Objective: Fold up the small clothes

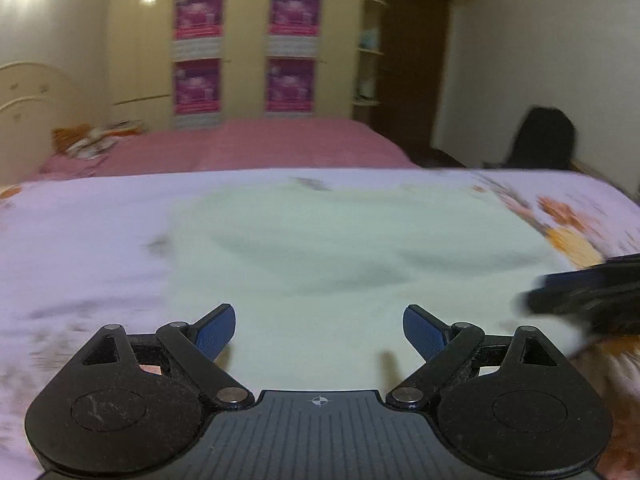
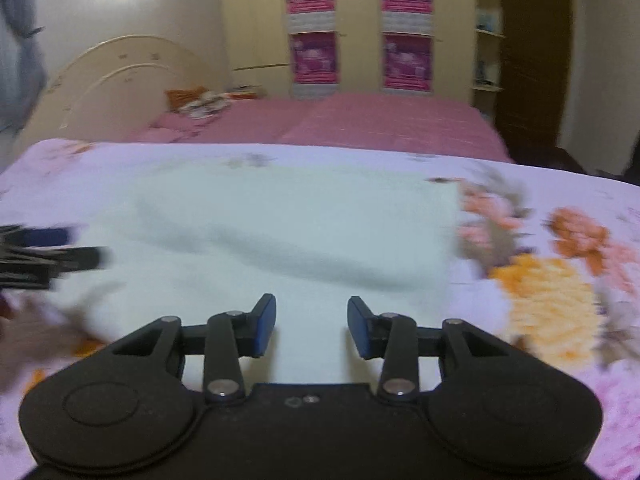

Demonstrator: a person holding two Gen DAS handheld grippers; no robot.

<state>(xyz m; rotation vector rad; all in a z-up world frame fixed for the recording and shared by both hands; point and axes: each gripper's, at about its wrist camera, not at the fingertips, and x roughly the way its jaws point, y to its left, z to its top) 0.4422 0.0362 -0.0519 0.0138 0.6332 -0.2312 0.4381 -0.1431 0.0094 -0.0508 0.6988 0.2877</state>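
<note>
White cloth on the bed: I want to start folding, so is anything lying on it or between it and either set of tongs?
Nothing visible does. The white cloth lies bare on the flowered sheet, both tongs open over its near edge.

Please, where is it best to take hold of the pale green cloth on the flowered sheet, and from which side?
Probably the pale green cloth is best gripped at its straight right edge, coming from the right side: that edge lies flat and exposed on the flowered sheet, so one finger could slip under it.

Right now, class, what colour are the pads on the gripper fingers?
Blue, on black fingers. The pads show best in the left wrist view, where they stand wide apart.
</note>
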